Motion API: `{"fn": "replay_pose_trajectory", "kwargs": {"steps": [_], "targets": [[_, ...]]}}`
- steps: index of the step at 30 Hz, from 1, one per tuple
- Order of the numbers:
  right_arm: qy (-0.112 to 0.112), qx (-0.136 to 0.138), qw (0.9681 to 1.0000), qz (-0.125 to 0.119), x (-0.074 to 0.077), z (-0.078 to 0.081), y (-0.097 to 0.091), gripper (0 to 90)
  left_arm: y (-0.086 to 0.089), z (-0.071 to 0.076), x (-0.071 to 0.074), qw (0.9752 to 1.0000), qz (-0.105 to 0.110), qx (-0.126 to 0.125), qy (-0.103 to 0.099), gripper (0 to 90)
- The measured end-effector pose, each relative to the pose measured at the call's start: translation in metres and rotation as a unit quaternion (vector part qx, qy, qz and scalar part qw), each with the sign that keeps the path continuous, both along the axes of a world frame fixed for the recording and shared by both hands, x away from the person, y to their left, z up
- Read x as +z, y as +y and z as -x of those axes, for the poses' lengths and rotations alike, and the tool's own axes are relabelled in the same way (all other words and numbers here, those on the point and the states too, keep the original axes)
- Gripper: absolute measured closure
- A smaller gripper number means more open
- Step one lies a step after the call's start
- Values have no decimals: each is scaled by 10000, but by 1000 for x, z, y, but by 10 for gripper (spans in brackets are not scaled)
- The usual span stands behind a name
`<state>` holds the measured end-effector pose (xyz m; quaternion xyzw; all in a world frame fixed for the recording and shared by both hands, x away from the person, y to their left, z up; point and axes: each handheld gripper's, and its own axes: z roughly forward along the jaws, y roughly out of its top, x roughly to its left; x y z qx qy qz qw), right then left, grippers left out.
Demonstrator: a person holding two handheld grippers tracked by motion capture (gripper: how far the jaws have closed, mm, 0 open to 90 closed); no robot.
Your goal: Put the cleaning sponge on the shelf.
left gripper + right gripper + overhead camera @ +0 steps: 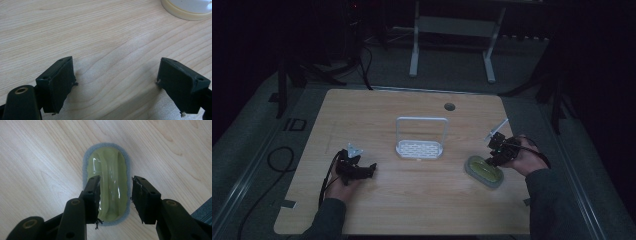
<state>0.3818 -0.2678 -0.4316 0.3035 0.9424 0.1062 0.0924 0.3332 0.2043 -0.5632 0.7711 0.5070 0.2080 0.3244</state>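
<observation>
— Which step is this?
— Reaching: my right tool (115, 195), jaws wide, straddles the green sponge (109, 182) at four o'clock on the table (362, 120).
— Next?
— Lower, close (left tool (115, 82) idles wide).

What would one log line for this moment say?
left gripper: open, over bare table | right gripper: open, straddling green scrubber | rack: untouched

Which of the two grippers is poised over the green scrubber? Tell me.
The right gripper: its open jaws straddle the green oval scrubber with the grey rim, near the table's right side. The left gripper is open over bare wood.
</observation>
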Motion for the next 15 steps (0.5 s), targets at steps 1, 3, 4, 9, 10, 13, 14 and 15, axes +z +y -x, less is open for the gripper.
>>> {"fn": "replay_pose_trajectory", "kwargs": {"steps": [1, 3, 4, 9, 10, 13, 14, 15], "targets": [[33, -13, 10000, 13, 0, 0, 0, 581, 0, 0, 0, 10000, -3, 0, 0, 143], [64, 9, 10000, 57, -2, -2, 1, 581, 0, 0, 0, 10000, -3, 0, 0, 144], [71, 17, 9999, 116, -3, -2, 1, 580, 0, 0, 0, 10000, -4, -1, 0, 144], [171, 62, 9995, 269, -8, -6, 6, 580, 0, 0, 0, 10000, -5, 2, 0, 143], [181, 90, 9994, 282, -9, -7, 7, 581, 0, 0, 0, 10000, 1, 4, 2, 144], [252, 134, 9990, 340, -10, -8, 8, 594, 0, 0, 0, 10000, 5, 4, 3, 144], [274, 119, 9990, 321, -10, -9, 8, 598, 0, 0, 0, 10000, 4, 4, 4, 144], [306, 109, 9990, 321, -10, -10, 8, 600, 0, 0, 0, 10000, 4, 5, 3, 144]]}}
